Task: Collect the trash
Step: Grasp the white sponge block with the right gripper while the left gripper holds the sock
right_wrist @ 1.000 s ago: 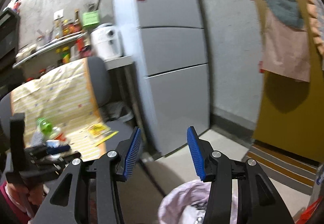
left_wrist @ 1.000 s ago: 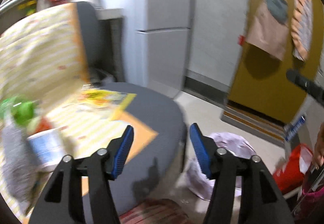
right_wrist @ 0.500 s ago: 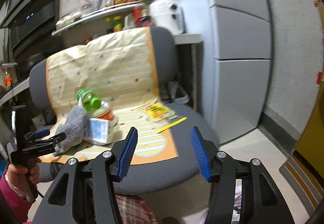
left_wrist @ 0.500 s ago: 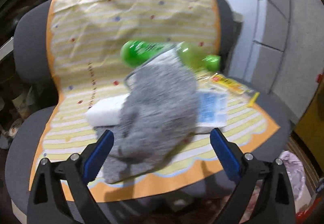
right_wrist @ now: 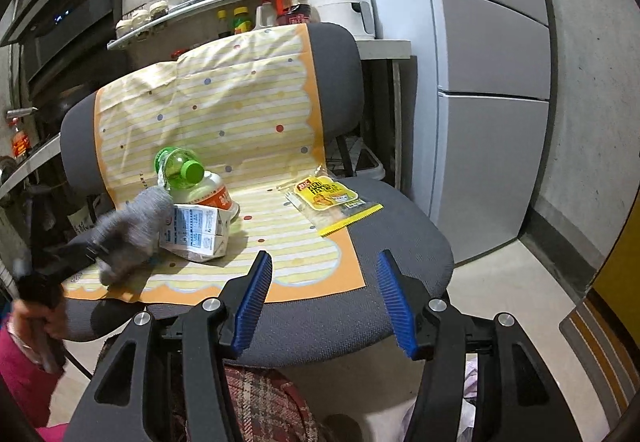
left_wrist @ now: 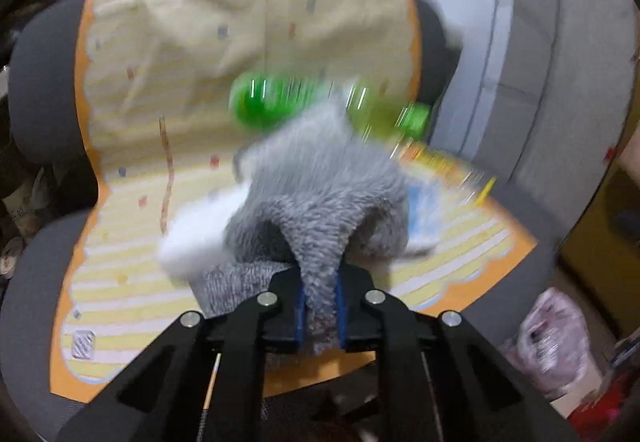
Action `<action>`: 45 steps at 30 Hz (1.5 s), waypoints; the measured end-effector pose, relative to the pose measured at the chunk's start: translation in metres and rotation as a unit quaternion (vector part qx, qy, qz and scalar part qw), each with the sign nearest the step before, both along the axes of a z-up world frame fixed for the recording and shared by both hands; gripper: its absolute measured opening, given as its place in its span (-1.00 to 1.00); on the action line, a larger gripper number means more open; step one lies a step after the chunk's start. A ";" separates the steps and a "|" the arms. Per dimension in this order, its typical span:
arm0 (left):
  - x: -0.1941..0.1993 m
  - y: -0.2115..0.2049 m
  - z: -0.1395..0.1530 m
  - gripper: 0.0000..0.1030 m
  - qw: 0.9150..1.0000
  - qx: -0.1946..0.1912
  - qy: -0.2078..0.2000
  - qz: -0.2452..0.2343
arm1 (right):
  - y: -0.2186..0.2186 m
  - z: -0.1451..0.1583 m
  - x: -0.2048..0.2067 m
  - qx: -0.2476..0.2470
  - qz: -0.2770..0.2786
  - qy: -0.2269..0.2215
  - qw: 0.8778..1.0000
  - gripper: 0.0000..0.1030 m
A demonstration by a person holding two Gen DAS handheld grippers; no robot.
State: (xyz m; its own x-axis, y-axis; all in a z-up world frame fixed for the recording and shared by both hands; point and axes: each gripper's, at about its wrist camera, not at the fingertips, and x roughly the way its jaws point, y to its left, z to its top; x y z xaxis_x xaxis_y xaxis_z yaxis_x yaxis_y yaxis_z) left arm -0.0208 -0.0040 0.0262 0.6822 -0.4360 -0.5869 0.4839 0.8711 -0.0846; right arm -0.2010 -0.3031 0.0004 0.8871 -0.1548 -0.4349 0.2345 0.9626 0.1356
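- My left tongs (left_wrist: 319,308) have just been closing and now pinch a fold of the grey fuzzy cloth (left_wrist: 320,202); the blue pads press on it from both sides.
- My right tongs (right_wrist: 324,298) stand about half open with nothing between them, above the front edge of the chair seat (right_wrist: 400,238).
- The cloth is soft, woolly and mottled grey. It lies at the left front of the yellow striped mat (right_wrist: 224,114), draped against a white and blue carton (right_wrist: 198,232).
- Just behind the carton lies a green bottle (right_wrist: 178,168), cap toward me, over a white container with an orange label (right_wrist: 214,194).
- A yellow snack wrapper (right_wrist: 326,196) lies well apart, at the right side of the mat.
- The middle of the mat between carton and wrapper is free.
- On the floor right of the chair I see a pinkish plastic bag (left_wrist: 554,338); a grey refrigerator (right_wrist: 488,82) stands close behind.
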 end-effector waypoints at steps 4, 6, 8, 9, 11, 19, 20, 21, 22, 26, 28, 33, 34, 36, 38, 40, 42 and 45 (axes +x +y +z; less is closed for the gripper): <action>-0.035 0.021 0.069 -0.83 0.994 -0.069 -0.077 -0.018 | -0.003 -0.002 0.000 0.007 -0.001 0.000 1.000 0.09; -0.045 0.031 0.095 -0.83 0.990 -0.090 -0.105 -0.003 | -0.006 -0.003 0.003 0.012 0.000 0.000 1.000 0.12; -0.046 0.035 0.108 -0.83 0.988 -0.093 -0.119 0.015 | -0.008 -0.004 0.009 0.013 0.002 -0.001 1.000 0.16; -0.045 0.036 0.112 -0.83 0.988 -0.091 -0.125 0.025 | -0.009 -0.004 0.012 0.013 0.002 0.000 1.000 0.18; -0.040 0.037 0.110 -0.83 0.987 -0.080 -0.132 0.047 | -0.013 -0.005 0.023 0.017 0.005 0.002 1.000 0.19; -0.011 0.057 0.070 -0.83 0.989 -0.072 -0.075 0.103 | 0.008 -0.008 0.061 0.010 0.050 0.009 0.999 0.19; -0.012 0.065 0.070 -0.83 0.988 -0.075 -0.073 0.110 | 0.014 -0.007 0.065 0.002 0.053 0.007 0.999 0.20; -0.014 0.071 0.071 -0.83 0.988 -0.077 -0.074 0.115 | 0.016 -0.006 0.067 -0.003 0.053 0.005 0.999 0.21; -0.015 0.077 0.072 -0.83 0.987 -0.078 -0.077 0.119 | 0.017 -0.005 0.068 -0.004 0.051 0.003 0.999 0.22; -0.022 0.098 0.085 -0.83 0.982 -0.072 -0.099 0.145 | 0.017 -0.007 0.075 0.001 0.041 0.000 0.999 0.24; -0.026 0.109 0.092 -0.83 0.978 -0.070 -0.108 0.163 | 0.025 -0.007 0.078 0.003 0.052 0.002 0.999 0.24; -0.032 0.131 0.095 -0.83 0.970 -0.053 -0.131 0.200 | 0.078 -0.006 0.085 0.004 0.121 -0.004 0.993 0.24; -0.031 0.135 0.089 -0.83 0.969 -0.045 -0.130 0.206 | 0.093 -0.005 0.088 0.001 0.139 -0.005 0.990 0.24; -0.029 0.142 0.075 -0.83 0.970 -0.043 -0.117 0.210 | 0.128 -0.005 0.096 -0.012 0.177 -0.009 0.984 0.24; -0.027 0.149 0.063 -0.83 0.970 -0.039 -0.108 0.215 | 0.162 -0.005 0.107 -0.029 0.209 -0.010 0.977 0.24; -0.024 0.159 0.049 -0.83 0.970 -0.051 -0.091 0.218 | 0.189 -0.006 0.117 -0.033 0.227 -0.016 0.973 0.34; -0.022 0.166 0.039 -0.83 0.969 -0.050 -0.083 0.227 | 0.209 -0.008 0.124 -0.034 0.234 -0.016 0.971 0.43; -0.019 0.177 0.028 -0.83 0.969 -0.062 -0.070 0.229 | 0.245 -0.016 0.134 -0.051 0.244 -0.006 0.969 0.59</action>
State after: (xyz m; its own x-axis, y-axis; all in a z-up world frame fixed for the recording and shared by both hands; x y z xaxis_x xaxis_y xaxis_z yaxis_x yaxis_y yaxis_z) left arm -0.0395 0.1729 0.0546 0.8902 -0.1302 -0.4366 0.0642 0.9846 -0.1628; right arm -0.0674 -0.0580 -0.0158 0.8706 0.2421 -0.4283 -0.2520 0.9671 0.0344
